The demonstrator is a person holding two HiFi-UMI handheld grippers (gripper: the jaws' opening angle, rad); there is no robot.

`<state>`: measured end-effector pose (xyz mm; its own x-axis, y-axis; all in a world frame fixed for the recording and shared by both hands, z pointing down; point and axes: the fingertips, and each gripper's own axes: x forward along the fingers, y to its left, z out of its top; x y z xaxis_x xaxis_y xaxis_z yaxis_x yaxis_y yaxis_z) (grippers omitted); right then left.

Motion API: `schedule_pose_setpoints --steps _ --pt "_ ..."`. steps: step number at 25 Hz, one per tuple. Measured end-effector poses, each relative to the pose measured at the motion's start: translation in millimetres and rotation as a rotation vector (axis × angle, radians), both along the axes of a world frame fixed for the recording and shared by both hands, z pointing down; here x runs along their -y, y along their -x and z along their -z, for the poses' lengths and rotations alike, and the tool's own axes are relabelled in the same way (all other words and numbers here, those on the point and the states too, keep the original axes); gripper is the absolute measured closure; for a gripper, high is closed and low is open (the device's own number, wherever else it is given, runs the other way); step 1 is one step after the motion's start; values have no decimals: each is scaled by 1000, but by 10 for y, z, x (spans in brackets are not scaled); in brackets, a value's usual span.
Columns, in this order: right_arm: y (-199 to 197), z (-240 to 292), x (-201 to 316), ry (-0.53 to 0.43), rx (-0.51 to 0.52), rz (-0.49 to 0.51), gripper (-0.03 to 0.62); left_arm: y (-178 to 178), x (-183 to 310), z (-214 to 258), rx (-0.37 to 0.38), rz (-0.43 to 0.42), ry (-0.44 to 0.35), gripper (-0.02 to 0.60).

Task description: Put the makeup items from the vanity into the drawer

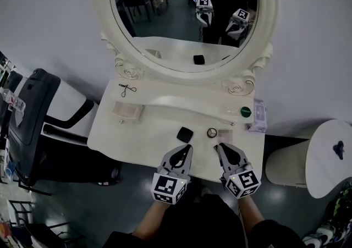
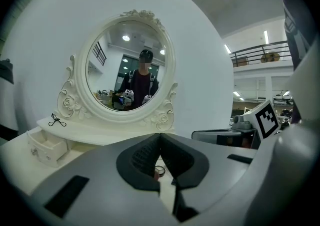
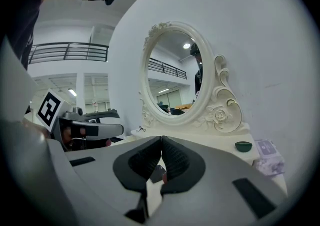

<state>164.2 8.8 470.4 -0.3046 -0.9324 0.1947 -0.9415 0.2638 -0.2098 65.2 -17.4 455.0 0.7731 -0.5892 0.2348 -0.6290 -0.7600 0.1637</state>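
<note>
Jaws: the left gripper (image 1: 186, 148) and the right gripper (image 1: 220, 147) both have their jaws pressed together with nothing between them. They sit side by side at the front edge of the surface (image 1: 137, 137).
Items: a black compact (image 1: 185, 134) lies just beyond the left jaws and a small round tin (image 1: 212, 132) just beyond the right. A green pot (image 1: 246, 111) stands at the back right, and an eyelash curler (image 1: 127, 89) lies on the raised shelf at the left.
Drawer: the small drawer (image 1: 127, 111) sits at the left rear and looks pulled out. It is well apart from the compact and the tin.
Risk, shove: moving in with the jaws closed would likely push the flat compact along the smooth top instead of gripping it.
Risk, drop: the compact and tin lie near the front edge, so a sideways or backward nudge could send either to the floor.
Risk, slip: the compact is thin and glossy, and a pinch at one corner may let it swivel or fall on the way to the drawer.
Risk, clash: the two grippers are near each other, so reaching together could knock them against one another.
Risk, miss: the drawer opening is small, and a tilted release could leave an item on its rim.
Risk, curler: its thin wire loops may slide out of the pads.
</note>
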Motion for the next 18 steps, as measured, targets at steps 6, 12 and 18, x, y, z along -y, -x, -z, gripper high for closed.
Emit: schedule_pose_setpoints --steps 6,12,18 --pt "-70 -133 18 46 -37 -23 569 -22 77 -102 2 -15 19 566" --pt "-215 -478 40 153 -63 13 568 -137 145 -299 12 1 60 567" --pt "-284 -957 64 290 -105 85 565 -284 159 -522 26 9 105 566"
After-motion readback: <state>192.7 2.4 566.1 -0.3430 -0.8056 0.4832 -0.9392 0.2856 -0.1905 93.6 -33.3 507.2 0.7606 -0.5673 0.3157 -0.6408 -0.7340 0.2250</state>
